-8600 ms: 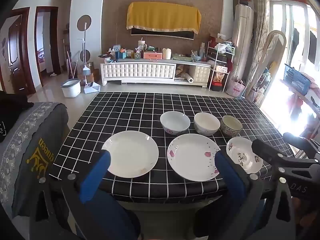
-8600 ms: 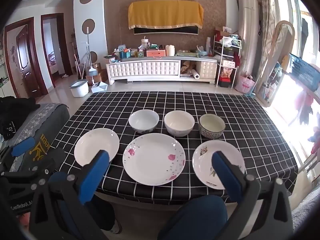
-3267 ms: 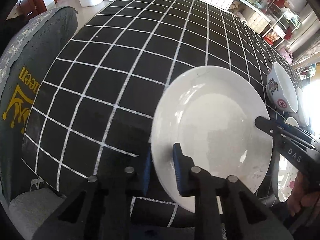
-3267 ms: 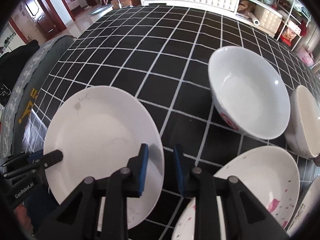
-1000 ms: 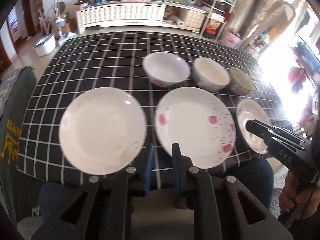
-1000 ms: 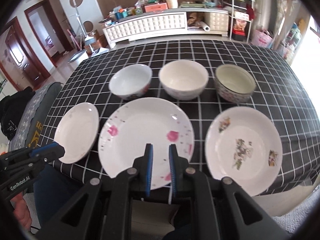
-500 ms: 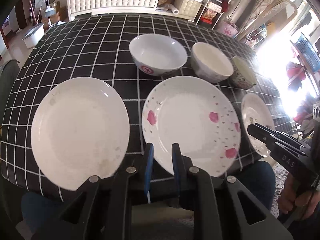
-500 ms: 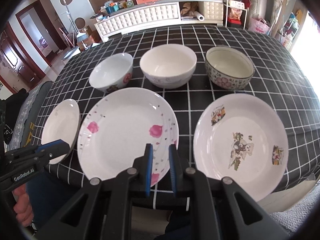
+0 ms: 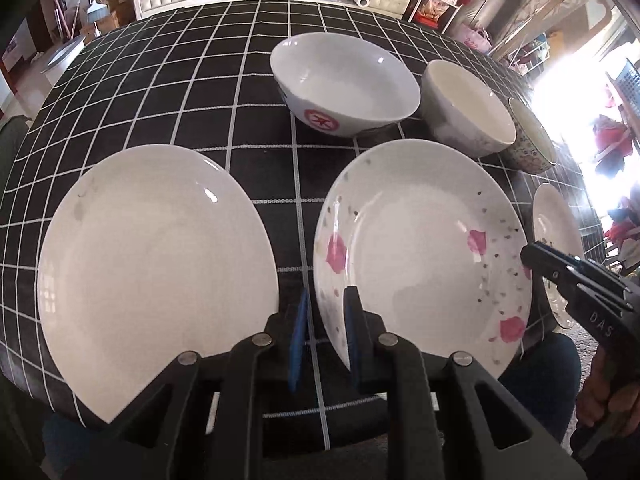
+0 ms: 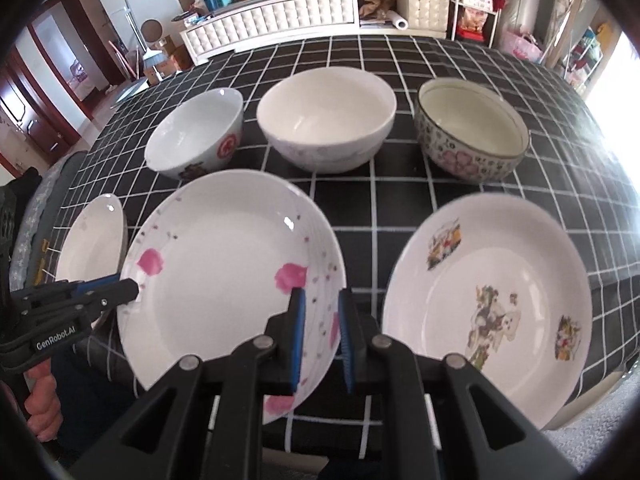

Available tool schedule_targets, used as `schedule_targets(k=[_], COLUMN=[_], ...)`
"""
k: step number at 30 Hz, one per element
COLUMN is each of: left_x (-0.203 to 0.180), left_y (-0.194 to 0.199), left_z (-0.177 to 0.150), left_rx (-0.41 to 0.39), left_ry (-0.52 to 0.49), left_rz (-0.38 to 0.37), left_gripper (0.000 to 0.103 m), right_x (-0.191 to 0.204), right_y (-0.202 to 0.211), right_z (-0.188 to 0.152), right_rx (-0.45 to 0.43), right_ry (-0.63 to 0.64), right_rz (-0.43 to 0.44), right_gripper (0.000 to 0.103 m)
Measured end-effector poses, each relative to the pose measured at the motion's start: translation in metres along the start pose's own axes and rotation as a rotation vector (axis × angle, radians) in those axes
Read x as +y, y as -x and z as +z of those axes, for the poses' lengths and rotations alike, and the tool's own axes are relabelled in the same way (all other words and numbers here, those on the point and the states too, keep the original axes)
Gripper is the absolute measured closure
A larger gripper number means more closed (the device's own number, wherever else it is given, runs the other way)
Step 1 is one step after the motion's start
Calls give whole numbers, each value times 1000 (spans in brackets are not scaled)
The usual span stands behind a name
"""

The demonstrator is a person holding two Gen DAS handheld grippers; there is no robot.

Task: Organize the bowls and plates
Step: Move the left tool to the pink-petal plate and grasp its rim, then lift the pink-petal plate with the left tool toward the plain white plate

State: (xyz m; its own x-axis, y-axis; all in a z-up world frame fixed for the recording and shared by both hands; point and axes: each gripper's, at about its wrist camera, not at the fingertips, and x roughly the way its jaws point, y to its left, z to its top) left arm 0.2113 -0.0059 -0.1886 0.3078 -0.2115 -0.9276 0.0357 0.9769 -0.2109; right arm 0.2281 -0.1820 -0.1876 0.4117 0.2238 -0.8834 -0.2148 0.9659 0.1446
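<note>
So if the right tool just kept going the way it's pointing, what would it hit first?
Most likely the near right rim of the pink-flowered plate: the right tool has it between its barely parted fingers. Depth is uncertain, so whether they already touch it can't be told.

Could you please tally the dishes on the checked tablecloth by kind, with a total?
Plates: 3 – plain white plate, pink-petal plate, picture plate.
Bowls: 3 – red-emblem bowl, white bowl, flowered bowl.
Total: 6 dishes.
</note>
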Motion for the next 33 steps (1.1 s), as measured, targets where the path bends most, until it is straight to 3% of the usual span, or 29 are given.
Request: schedule_targets(k=[4,8,15,17,21,30,33], left_x=[0,-1,-4,-5,-8,-11,-7], left_y=[-6,-12,-20,-21,-22,-20,-18], left_z=[3,3,6,7,7,5,6], left_rx=[5,12,14,13,6,-5,4], left_ry=[-8,-7,-20,-26,-35,-46,-13], left_rz=[3,-3,7,11,23,33,1], left_gripper=[87,87,87,87,87,88,88], right_x=[-2,-5,-6,-7,-7,-3,-6], right_y=[-2,-4,-14,-15,-17,-22,-19], right_z=[5,6,5,5,4,5,4], right_rx=[8,15,43,39,46,50,43], right_ry=[-2,9,-8,-9,0,-29,-62], right_rz=[-9,-18,-17,-22,-38,-39,-20], right_gripper=[73,58,58,62,81,86,86])
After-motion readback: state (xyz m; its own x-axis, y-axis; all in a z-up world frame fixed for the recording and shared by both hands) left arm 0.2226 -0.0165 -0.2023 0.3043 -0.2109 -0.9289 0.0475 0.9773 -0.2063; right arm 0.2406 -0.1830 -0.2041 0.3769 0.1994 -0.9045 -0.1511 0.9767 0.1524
